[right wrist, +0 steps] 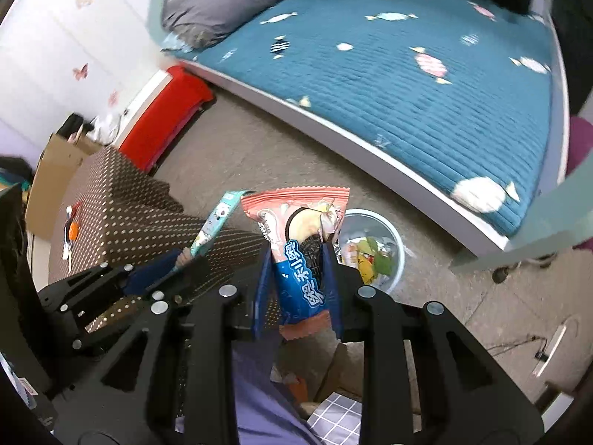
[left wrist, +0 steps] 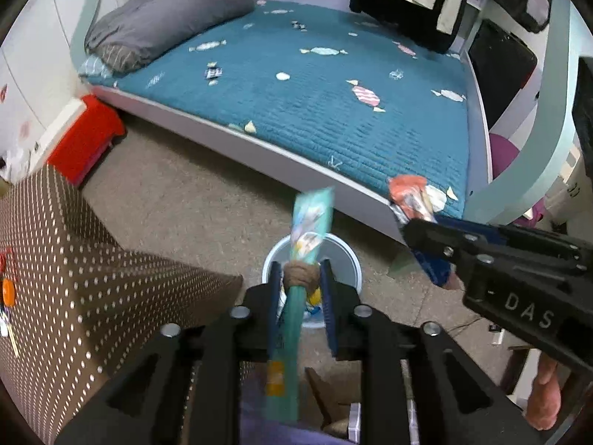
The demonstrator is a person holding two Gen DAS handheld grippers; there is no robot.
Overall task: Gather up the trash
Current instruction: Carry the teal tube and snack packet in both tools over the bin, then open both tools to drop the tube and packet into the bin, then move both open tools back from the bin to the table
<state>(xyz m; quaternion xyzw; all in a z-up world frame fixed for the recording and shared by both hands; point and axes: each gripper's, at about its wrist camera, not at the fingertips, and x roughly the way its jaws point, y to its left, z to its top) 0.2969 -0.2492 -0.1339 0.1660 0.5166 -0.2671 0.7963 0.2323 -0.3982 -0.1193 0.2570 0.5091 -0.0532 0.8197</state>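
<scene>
My left hand-held gripper [left wrist: 301,272] has its jaws parted around a long teal wrapper [left wrist: 309,222]; the pads stand off its sides with gaps showing, so the wrapper sits between them unpressed. No earlier view is on hand, so I only report that spread. My right hand-held gripper [right wrist: 296,259] is pinching a pink-and-blue cookie wrapper [right wrist: 300,244] upright between its pads. Directly below the left jaws sits a pale blue bin [left wrist: 348,259] on the floor, with colourful scraps inside. Beyond it, on the far side, runs the bed [left wrist: 315,104] with a teal candy-print quilt. To my left stands a brown dotted box [left wrist: 92,259].
</scene>
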